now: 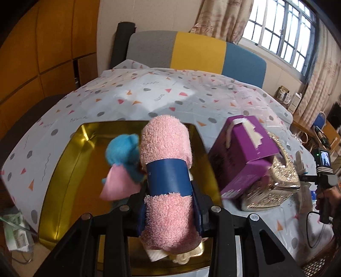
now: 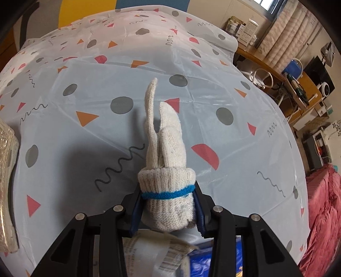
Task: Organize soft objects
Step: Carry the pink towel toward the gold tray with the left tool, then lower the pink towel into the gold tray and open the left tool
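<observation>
My left gripper (image 1: pixel 170 204) and right gripper (image 2: pixel 168 209) were black frames with silver screws and blue-padded fingers (image 2: pixel 136 211).

Patterned tablecloth (image 1: pixel 149 95) is covering the table, dots and triangles all over. Grey-yellow-blue chair back (image 1: pixel 191 55) is standing at the far edge. Window (image 1: pixel 283 27) is letting light in far right, curtains (image 1: pixel 221 17) hanging beside it. Cluttered wooden desk (image 2: pixel 298 85) is sitting right.
</observation>
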A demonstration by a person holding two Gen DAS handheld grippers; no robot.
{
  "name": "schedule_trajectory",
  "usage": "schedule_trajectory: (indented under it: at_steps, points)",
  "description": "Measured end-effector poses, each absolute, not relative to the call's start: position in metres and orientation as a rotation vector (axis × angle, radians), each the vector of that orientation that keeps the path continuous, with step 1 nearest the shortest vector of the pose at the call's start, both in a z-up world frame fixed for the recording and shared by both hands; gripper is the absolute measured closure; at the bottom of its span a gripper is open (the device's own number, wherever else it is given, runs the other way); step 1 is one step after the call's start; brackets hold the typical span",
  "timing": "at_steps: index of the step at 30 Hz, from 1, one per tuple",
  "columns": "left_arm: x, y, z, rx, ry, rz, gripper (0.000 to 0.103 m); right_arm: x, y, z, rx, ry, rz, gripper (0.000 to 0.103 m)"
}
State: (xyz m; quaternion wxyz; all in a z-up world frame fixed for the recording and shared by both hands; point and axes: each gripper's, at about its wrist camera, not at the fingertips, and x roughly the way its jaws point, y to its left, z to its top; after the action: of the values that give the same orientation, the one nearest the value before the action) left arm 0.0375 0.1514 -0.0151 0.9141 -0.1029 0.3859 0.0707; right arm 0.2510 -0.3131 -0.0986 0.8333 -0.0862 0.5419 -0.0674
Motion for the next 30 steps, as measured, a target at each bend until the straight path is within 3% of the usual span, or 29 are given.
schedule_trajectory:
  at_steps: [11, 22, 30]
  points:
    - [0.015, 0.206, -0.033, -0.333, 0.804, 0.269, 0.067, 0.244, -0.279, -0.1, -0.176, 1.159, -0.108, 0.063]
    - [0.02, 0.231, -0.079, -0.417, 0.955, 0.315, 0.066, 0.234, -0.264, -0.101, -0.236, 1.138, -0.126, 0.063]
    - [0.048, 0.209, -0.086, -0.361, 0.982, 0.267, 0.052, 0.239, -0.267, -0.102, -0.223, 1.138, -0.139, 0.063]
